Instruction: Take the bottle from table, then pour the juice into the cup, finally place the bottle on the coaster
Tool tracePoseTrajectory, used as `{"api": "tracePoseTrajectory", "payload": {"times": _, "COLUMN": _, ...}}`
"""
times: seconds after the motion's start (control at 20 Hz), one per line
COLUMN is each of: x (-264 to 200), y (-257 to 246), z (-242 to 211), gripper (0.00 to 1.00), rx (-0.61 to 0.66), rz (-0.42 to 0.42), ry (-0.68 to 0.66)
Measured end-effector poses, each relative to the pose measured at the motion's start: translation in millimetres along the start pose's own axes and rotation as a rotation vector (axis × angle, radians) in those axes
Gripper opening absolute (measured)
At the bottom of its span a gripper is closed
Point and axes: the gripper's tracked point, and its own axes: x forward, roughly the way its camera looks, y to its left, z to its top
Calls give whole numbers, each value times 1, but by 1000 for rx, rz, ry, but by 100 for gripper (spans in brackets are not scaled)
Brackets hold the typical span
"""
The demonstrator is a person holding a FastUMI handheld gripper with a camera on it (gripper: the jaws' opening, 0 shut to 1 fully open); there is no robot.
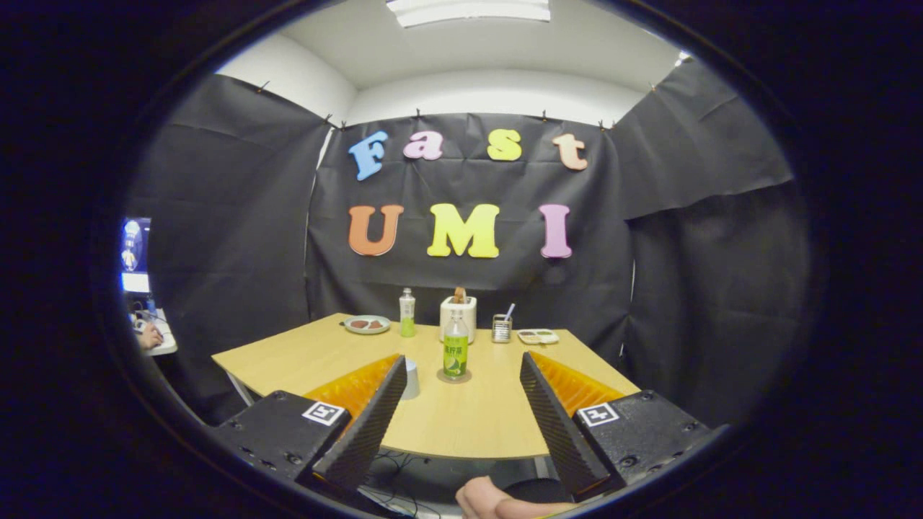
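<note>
A clear bottle point(455, 348) with a green label and green juice stands upright on a round coaster point(454, 376) in the middle of the wooden table point(461, 422). A pale cup point(410, 378) stands to its left, partly hidden behind my left finger. My gripper point(461, 378) is open, held back at the table's near edge, with the bottle beyond the gap between the fingers and nothing held.
At the table's far side stand a second small bottle point(407, 313), a plate point(366, 324), a white toaster point(458, 316), a metal holder with a utensil point(501, 328) and a small tray point(538, 336). A person's hand point(150, 335) rests at a side desk left; another hand point(487, 501) shows below.
</note>
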Motion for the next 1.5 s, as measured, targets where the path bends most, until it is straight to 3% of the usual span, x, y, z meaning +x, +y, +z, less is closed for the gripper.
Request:
{"api": "tracePoseTrajectory", "payload": {"times": 0.2, "x": -5, "y": -28, "z": -22, "gripper": 100, "rx": -6, "rz": -83, "ry": 10}}
{"api": "tracePoseTrajectory", "payload": {"times": 0.55, "x": 7, "y": -42, "z": -66, "gripper": 100, "rx": 0, "rz": -85, "ry": 74}}
{"api": "tracePoseTrajectory", "payload": {"times": 1.5, "x": 2, "y": -35, "z": -61, "gripper": 100, "rx": -24, "rz": -79, "ry": -7}}
